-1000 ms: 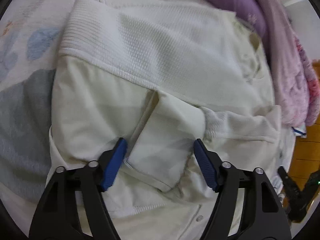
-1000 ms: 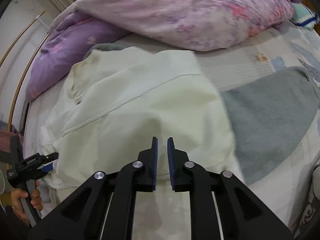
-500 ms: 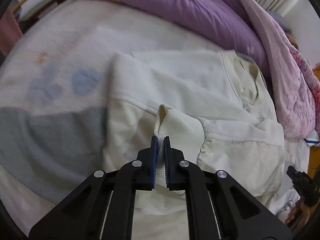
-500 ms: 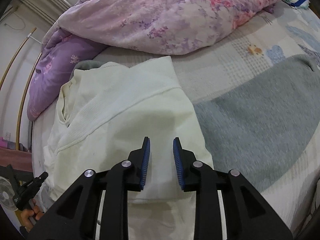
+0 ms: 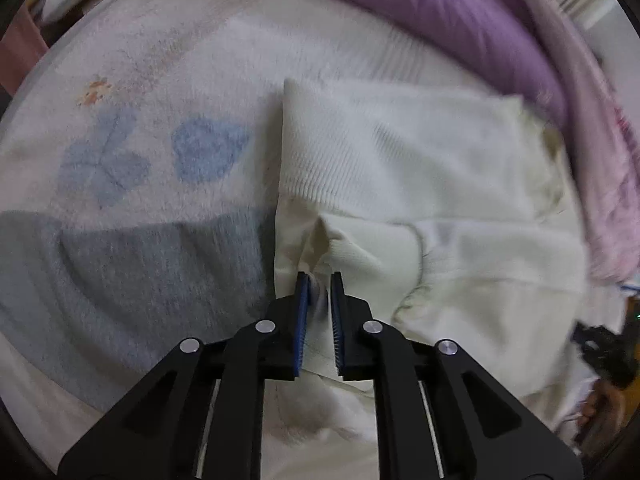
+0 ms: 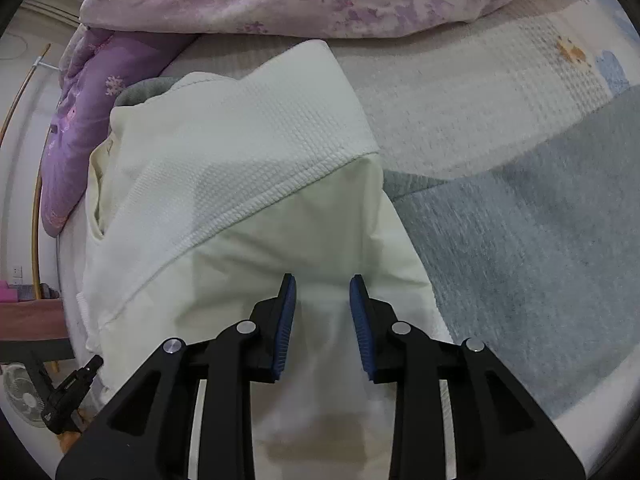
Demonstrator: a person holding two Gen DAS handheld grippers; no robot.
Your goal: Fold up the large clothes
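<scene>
Jaws of left gripper [image 5: 319,292] are pinching the garment [image 5: 420,184] cuff, having just eased slightly; right gripper [image 6: 322,296] is opening above the cloth, empty. Garment is lying on the bed [image 5: 160,80]. Advice: keep the cuff taut while carrying it across.

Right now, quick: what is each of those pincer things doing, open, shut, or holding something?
Left hand-held gripper: shut on a pinch of the cream garment, jaws just eased slightly.
Right hand-held gripper: open, jaws just widening, over the garment, gripping nothing.
</scene>
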